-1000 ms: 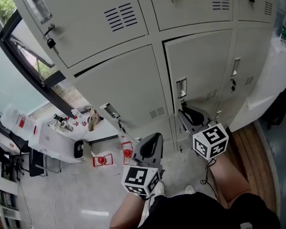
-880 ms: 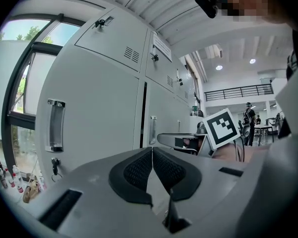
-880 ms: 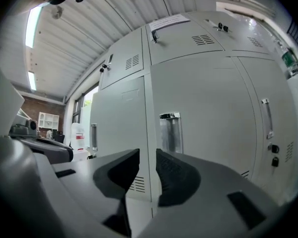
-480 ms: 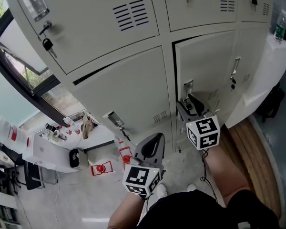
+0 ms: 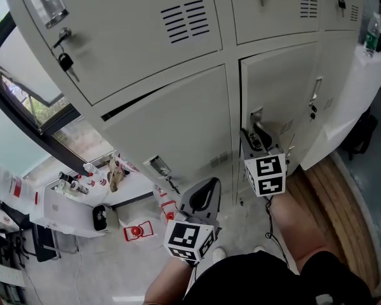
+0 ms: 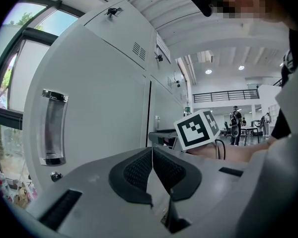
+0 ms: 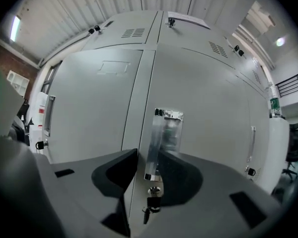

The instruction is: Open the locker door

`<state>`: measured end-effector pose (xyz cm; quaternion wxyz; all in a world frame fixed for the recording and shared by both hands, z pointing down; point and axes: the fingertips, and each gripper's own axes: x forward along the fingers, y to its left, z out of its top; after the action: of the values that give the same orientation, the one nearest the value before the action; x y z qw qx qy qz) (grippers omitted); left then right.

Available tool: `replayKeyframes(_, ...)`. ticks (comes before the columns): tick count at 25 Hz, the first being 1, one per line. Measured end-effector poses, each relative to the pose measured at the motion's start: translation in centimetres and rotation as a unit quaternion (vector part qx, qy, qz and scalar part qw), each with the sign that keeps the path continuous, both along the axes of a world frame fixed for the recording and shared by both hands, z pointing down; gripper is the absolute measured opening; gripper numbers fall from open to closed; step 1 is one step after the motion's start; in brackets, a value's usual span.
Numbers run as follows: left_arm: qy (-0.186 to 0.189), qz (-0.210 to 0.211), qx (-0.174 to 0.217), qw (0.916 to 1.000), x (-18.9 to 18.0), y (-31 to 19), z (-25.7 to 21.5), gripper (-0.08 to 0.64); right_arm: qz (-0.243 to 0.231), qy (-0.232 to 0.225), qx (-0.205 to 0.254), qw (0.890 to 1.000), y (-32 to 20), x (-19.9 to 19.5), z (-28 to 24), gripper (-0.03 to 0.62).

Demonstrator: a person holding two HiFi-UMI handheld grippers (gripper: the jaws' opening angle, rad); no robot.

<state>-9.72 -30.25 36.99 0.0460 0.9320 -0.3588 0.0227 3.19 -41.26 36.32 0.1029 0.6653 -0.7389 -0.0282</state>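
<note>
The grey locker door (image 5: 279,88) stands in the lower row, with a dark gap along its left and top edges. Its chrome recessed handle (image 5: 256,117) (image 7: 164,138) has a key (image 7: 151,202) hanging below it. My right gripper (image 5: 253,135) (image 7: 148,155) is up against the door with the handle's left lip between its jaws. The jaws are closing; the right pad is at the lip and a small gap shows by the left pad. My left gripper (image 5: 205,186) (image 6: 152,150) hangs lower and left of it, shut on nothing, away from the lockers.
Neighbouring locker doors surround it; one at upper left carries a padlock (image 5: 66,61). A window and a low white table (image 5: 70,208) with small bottles are at left. Red items (image 5: 134,231) lie on the floor. A white counter (image 5: 362,94) stands at right.
My right gripper has moved up and left to the handle, from below it to around it. The view has closed in on the lockers. The left gripper has stayed put.
</note>
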Motion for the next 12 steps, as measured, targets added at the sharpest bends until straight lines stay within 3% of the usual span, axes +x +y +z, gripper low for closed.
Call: replayKeyframes(12, 0.004, 0.038, 0.006, 0.9992, 1.8, -0.3, -0.5, 0.02, -0.031, -0.027, -0.009, 0.999, 1.7, 0.4, 0.0, 0.169)
